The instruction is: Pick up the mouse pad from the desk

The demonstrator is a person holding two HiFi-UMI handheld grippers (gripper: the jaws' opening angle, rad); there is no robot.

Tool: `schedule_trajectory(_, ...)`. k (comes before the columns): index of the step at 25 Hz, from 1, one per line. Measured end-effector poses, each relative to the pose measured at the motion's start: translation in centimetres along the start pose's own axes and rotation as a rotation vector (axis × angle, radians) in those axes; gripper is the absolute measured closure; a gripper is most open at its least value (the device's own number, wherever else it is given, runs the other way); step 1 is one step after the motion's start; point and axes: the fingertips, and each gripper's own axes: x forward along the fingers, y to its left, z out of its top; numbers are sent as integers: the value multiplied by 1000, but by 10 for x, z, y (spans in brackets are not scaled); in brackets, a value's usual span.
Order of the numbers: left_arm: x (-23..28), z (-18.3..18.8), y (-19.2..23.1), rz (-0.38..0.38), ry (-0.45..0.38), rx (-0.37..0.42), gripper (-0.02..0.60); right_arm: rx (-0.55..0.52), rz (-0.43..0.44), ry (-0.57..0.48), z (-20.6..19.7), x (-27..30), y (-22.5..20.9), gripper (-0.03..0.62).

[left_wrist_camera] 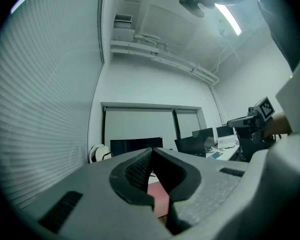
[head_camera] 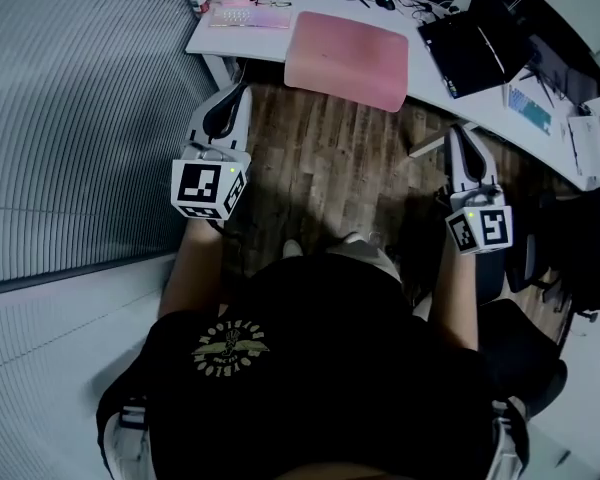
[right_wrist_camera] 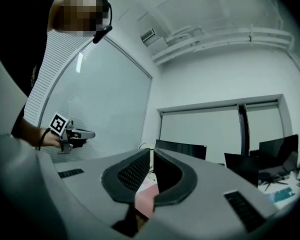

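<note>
1. The pink, rectangular, soft mouse pad (head_camera: 347, 58) lies flat at the near edge of the white table (head_camera: 475, 108), its surface plain.
2. The left tongs (head_camera: 240, 93) and right tongs (head_camera: 457, 133) are both closed and empty, apart from it, over the wooden floor (head_camera: 330, 168).

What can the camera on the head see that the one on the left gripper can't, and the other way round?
Only the head view: the wooden floor, the keyboard on the desk and the person's black shirt. Only the left gripper view: the ceiling light, the pipes high on the wall, and a close look at the shut jaws of the left gripper. Both: the pink mouse pad lying on the desk, untouched, and the right gripper.
</note>
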Motion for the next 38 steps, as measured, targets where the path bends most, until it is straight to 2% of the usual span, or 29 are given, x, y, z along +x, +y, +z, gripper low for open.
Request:
schedule_trajectory(8, 32, -4, 17, 15, 4, -2, 574, 21, -18, -11, -10, 25, -28, 586)
schedule_trajectory(24, 136, -29, 22, 3, 54, 1, 574, 86, 4, 5, -56, 94, -97, 586)
schedule_trajectory(38, 212, -12, 21, 16, 38, 33, 574, 87, 33, -55, -48, 140, -158, 586)
